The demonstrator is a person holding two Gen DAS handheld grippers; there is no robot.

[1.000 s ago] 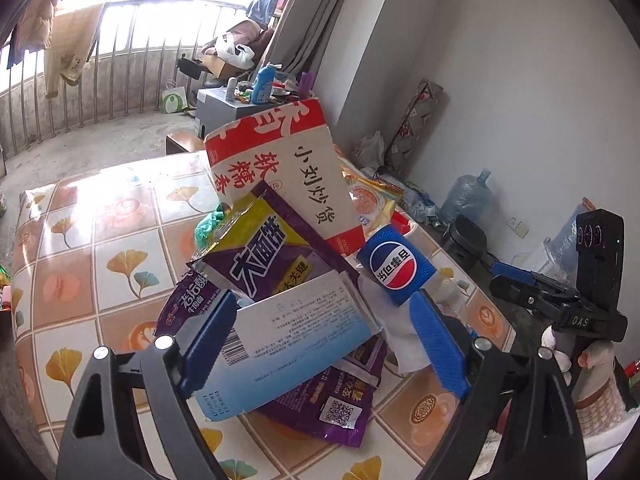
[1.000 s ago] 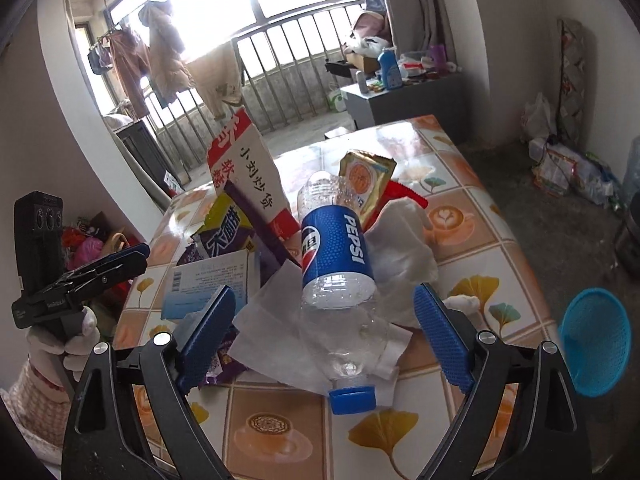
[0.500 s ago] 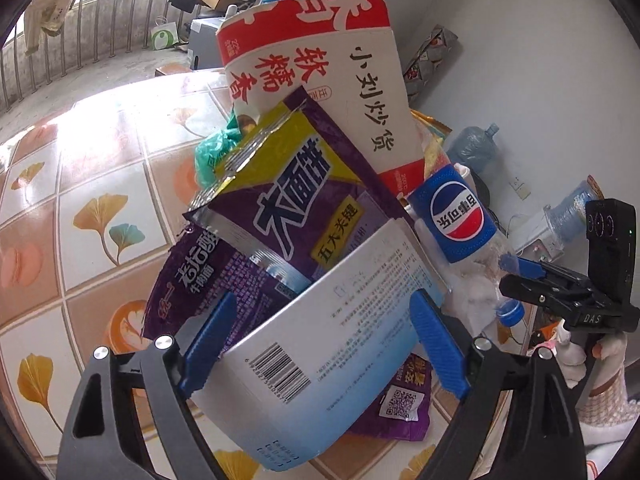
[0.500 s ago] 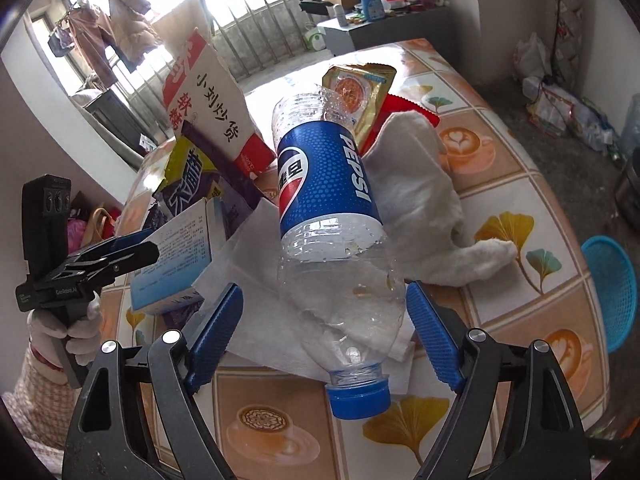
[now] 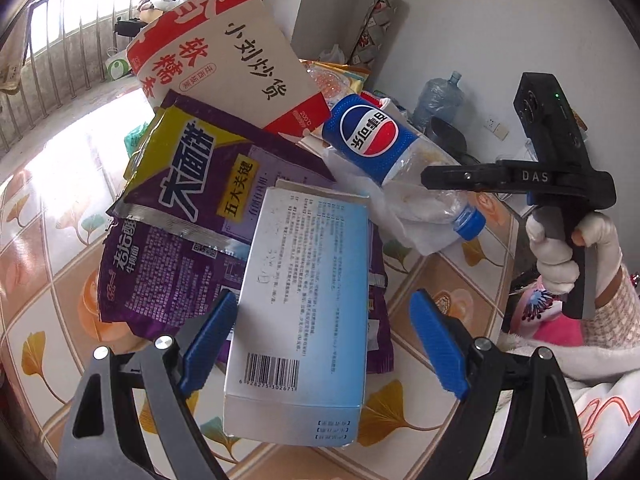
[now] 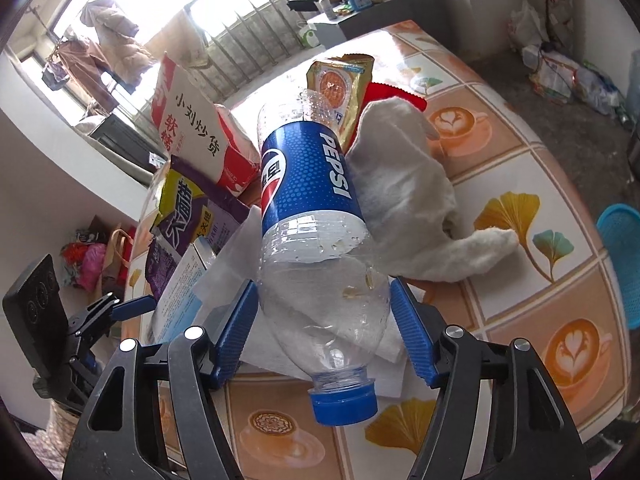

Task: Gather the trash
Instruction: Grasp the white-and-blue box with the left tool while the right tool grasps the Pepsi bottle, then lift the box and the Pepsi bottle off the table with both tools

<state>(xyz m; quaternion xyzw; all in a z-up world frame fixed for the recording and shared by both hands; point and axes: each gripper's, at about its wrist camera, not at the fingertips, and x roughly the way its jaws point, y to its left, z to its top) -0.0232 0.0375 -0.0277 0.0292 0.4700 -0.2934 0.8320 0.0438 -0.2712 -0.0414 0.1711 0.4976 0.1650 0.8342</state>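
A heap of trash lies on the tiled table (image 5: pixel 48 240). My left gripper (image 5: pixel 324 344) is open around a pale blue-white carton (image 5: pixel 304 300), with a gap at its right finger. Purple snack wrappers (image 5: pixel 188 184) and a red-white paper box (image 5: pixel 224 56) lie behind the carton. My right gripper (image 6: pixel 324 332) is open with its fingers astride the clear lower body of an empty Pepsi bottle (image 6: pixel 312 196), blue cap toward me. The bottle (image 5: pixel 384 148) lies on white tissue (image 6: pixel 240 272) beside a white cloth (image 6: pixel 404 192).
A gold snack packet (image 6: pixel 340 84) and a red wrapper (image 6: pixel 396 94) lie behind the bottle. A blue basket (image 6: pixel 620 264) stands on the floor to the right of the table. A water jug (image 5: pixel 438 96) stands by the wall.
Both grippers have moved forward and down into the heap. The carton now sits between my left fingers, and the bottle's body between my right fingers, which have narrowed.
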